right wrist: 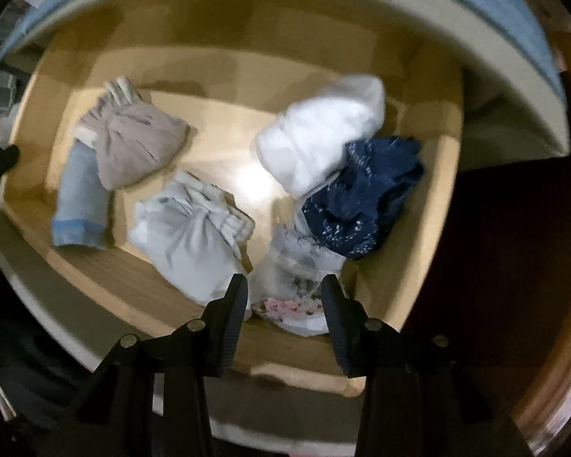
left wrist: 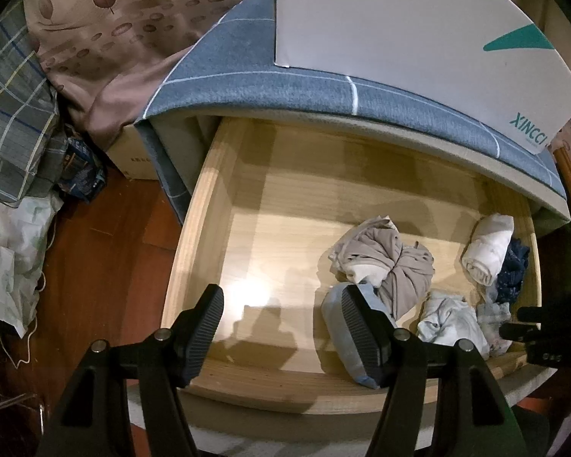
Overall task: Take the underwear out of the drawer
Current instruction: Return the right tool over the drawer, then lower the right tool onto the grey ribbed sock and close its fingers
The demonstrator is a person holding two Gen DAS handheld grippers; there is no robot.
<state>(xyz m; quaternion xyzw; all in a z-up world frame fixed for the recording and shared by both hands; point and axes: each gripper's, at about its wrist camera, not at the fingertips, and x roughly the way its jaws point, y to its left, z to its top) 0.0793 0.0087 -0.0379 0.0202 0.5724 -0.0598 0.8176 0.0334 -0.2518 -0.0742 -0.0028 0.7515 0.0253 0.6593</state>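
The wooden drawer (left wrist: 205, 205) stands pulled out, with several folded underwear pieces in its right half. In the left wrist view I see a taupe bundle (left wrist: 392, 262), a light blue roll (left wrist: 338, 323), a pale blue bundle (left wrist: 449, 321), a white roll (left wrist: 487, 247) and a navy piece (left wrist: 514, 270). My left gripper (left wrist: 281, 331) is open above the drawer's front left, empty. My right gripper (right wrist: 283, 316) is open just above a floral white piece (right wrist: 297, 285) at the front right. The right wrist view also shows the taupe bundle (right wrist: 137, 148), white roll (right wrist: 319, 133), navy piece (right wrist: 365, 194).
A grey-blue cushioned top (left wrist: 270, 87) overhangs the drawer's back, with a white box (left wrist: 411, 19) on it. Bedding (left wrist: 95, 45) and bags (left wrist: 7, 259) lie on the wooden floor (left wrist: 95, 251) to the left. The right gripper's body (left wrist: 544, 335) shows at the right edge.
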